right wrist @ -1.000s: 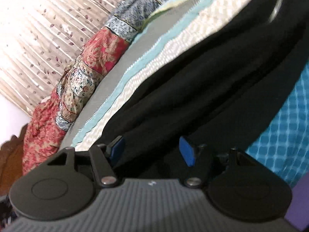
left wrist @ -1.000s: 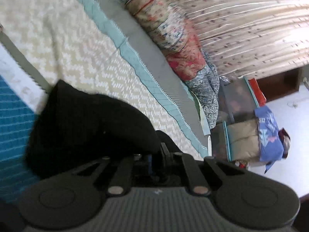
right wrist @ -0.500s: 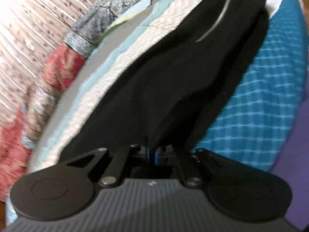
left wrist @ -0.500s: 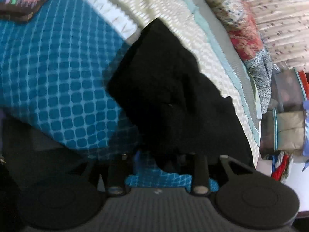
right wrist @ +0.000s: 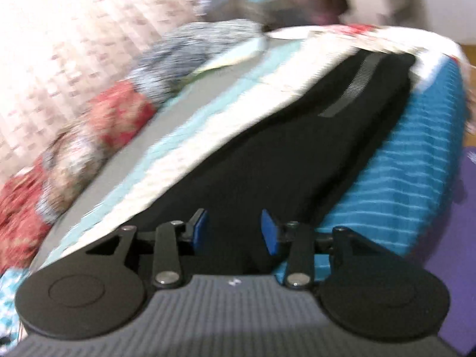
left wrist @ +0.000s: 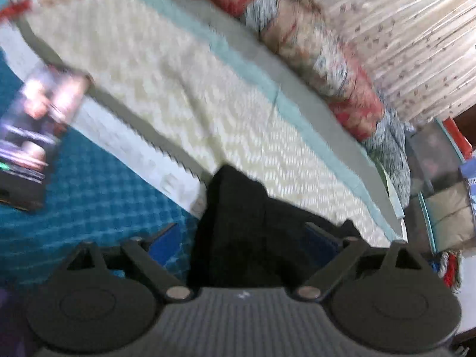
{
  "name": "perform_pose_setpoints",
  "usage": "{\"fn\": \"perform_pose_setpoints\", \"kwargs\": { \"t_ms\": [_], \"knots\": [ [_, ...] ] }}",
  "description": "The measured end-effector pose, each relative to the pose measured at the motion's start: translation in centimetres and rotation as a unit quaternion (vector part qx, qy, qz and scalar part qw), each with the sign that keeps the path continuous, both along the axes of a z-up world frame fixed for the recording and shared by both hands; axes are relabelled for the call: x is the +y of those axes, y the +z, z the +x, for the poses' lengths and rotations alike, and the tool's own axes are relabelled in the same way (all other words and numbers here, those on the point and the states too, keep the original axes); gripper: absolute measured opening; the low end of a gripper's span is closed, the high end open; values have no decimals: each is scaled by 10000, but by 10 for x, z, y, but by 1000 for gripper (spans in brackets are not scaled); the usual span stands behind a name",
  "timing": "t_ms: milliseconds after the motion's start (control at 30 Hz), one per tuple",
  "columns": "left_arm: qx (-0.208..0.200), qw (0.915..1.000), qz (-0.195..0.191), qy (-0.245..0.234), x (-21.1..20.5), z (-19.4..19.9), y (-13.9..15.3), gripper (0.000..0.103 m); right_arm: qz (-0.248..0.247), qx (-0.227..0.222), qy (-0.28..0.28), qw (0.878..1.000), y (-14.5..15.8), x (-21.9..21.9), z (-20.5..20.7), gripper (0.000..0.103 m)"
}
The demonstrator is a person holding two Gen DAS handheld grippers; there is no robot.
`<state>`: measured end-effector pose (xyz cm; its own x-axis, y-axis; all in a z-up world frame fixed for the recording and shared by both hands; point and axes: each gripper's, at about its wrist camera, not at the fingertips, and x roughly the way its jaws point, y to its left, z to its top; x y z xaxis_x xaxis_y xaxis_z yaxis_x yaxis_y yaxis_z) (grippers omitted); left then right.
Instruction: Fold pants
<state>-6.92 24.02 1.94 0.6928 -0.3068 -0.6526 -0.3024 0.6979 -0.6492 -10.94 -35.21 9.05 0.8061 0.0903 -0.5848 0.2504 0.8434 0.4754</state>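
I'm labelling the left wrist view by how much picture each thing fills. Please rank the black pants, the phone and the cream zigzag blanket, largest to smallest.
1. cream zigzag blanket
2. black pants, though nearness to the camera enlarges them
3. phone, partly cut off at the left edge

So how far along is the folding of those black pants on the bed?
The black pants look folded lengthwise into one narrow strip, zipper side up. Right now the left gripper and right gripper are both opening, fabric between their pads but not pinched. The strip stretches long across the bedspread, so folding it shorter probably remains.
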Motion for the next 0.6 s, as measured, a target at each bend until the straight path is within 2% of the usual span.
{"fn": "perform_pose_setpoints", "kwargs": {
  "t_ms": [33,67,100,133,167,200,233,267,300,367,433,500,533,600],
  "knots": [
    [64,9999,-34,-120,-4,8,-8,76,-51,-58,241,9997,3,9,2,53],
    [114,9996,57,-269,-11,14,-13,38,-145,-98,513,9985,4,21,3,55],
    [171,9984,313,-441,-20,20,-14,33,-245,-94,714,9971,4,33,6,55],
    [167,9966,668,-455,-29,20,-11,16,-315,-43,900,9954,2,47,10,55],
    [107,9925,1160,-369,-38,17,-6,15,-316,38,1054,9939,-1,56,11,55],
    [-65,9827,1844,-153,-43,10,6,15,-291,145,1197,9923,-6,64,13,55],
    [-315,9690,2449,25,-46,2,18,15,-263,269,1298,9908,-12,73,15,55],
    [-509,9593,2776,140,-48,-6,25,15,-219,384,1391,9893,-18,82,16,55],
    [-518,9601,2739,210,-47,-11,25,15,-174,461,1503,9874,-22,91,17,55],
    [-137,9696,2442,3,-48,-7,11,18,-233,573,1724,9831,-27,109,20,55],
    [222,9690,2436,-342,-57,-7,-6,27,-334,672,1933,9783,-29,123,24,55],
    [112,9685,2464,-357,-54,-24,0,35,-444,586,2145,9740,-19,140,25,55],
    [34,9719,2333,-294,-48,-31,6,43,-512,492,2260,9715,-12,148,28,55],
    [-162,9798,1988,116,-35,-36,21,45,-711,266,2581,9631,-3,162,29,55]
  ]
}}
